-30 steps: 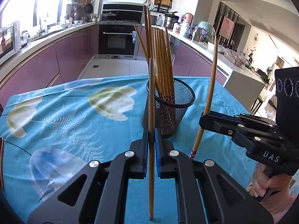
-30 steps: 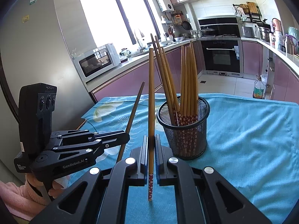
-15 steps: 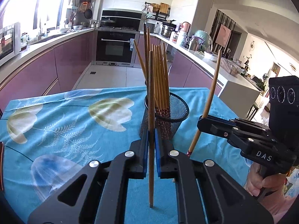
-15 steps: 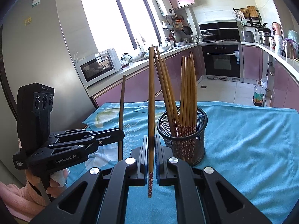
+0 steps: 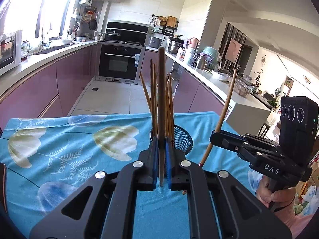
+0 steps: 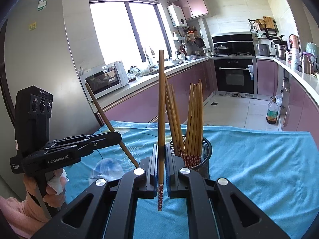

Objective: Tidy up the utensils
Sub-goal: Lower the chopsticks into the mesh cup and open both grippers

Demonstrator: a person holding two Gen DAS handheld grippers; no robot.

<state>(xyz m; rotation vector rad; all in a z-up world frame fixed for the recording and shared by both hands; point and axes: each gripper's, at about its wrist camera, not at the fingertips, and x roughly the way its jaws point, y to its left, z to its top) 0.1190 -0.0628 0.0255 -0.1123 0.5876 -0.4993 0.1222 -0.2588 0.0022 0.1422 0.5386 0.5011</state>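
A black mesh cup (image 5: 182,138) (image 6: 205,153) stands on the blue tablecloth and holds several wooden chopsticks (image 6: 194,119). My left gripper (image 5: 161,157) is shut on one brown chopstick (image 5: 161,99), held upright in front of the cup. It also shows in the right wrist view (image 6: 117,137), with its chopstick (image 6: 105,119) tilted. My right gripper (image 6: 161,163) is shut on a chopstick with a red patterned end (image 6: 161,119), upright just left of the cup. In the left wrist view the right gripper (image 5: 214,137) holds its chopstick (image 5: 225,111) to the right of the cup.
The table has a blue flowered cloth (image 5: 69,145) (image 6: 259,159). Purple kitchen cabinets (image 5: 49,83), an oven (image 5: 119,63) and a counter with pots (image 5: 199,59) stand behind. A microwave (image 6: 105,79) and a bottle on the floor (image 6: 272,113) are beyond the table.
Both grippers have lifted higher with their chopsticks; the cup sits lower in both views. The left gripper's chopstick tilts more as seen from the right wrist.
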